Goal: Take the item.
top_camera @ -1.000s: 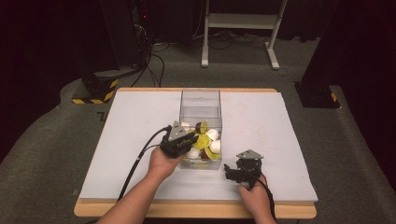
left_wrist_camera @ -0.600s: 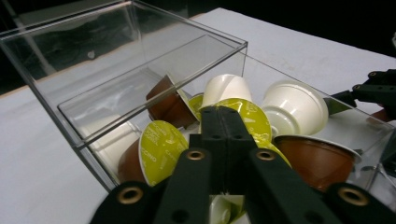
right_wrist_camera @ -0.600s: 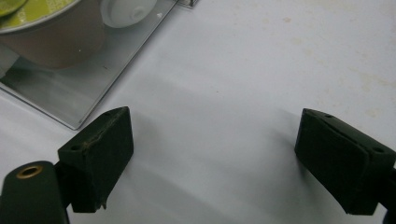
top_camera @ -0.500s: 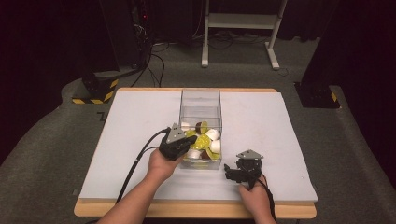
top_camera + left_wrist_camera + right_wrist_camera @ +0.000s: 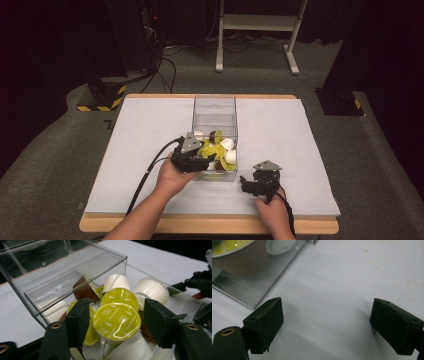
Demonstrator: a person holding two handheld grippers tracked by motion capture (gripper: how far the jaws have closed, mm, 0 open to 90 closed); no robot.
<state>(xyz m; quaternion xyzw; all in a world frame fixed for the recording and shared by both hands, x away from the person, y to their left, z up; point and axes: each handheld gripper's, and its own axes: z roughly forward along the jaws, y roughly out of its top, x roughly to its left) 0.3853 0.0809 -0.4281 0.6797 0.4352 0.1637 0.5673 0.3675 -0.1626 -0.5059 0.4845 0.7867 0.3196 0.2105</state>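
A clear plastic box (image 5: 215,107) stands in the middle of the white table and holds a heap of coffee capsules (image 5: 216,150): yellow-lidded, white and brown. My left gripper (image 5: 205,162) reaches into the near end of the box. In the left gripper view, my left gripper (image 5: 115,305) has just been opening its jaws. A yellow-lidded capsule (image 5: 116,321) lies between them, with a gap beside the right pad. A brown capsule (image 5: 83,290) and a white capsule (image 5: 151,290) lie behind it. My right gripper (image 5: 243,182) rests open on the table right of the box, with bare table between its jaws (image 5: 327,312).
The table's front edge (image 5: 210,225) runs close under both hands. The left gripper's cable (image 5: 150,175) trails toward the front left. Beyond the table are a white frame's legs (image 5: 260,35) and dark equipment on the floor. A corner of the box (image 5: 254,287) shows in the right gripper view.
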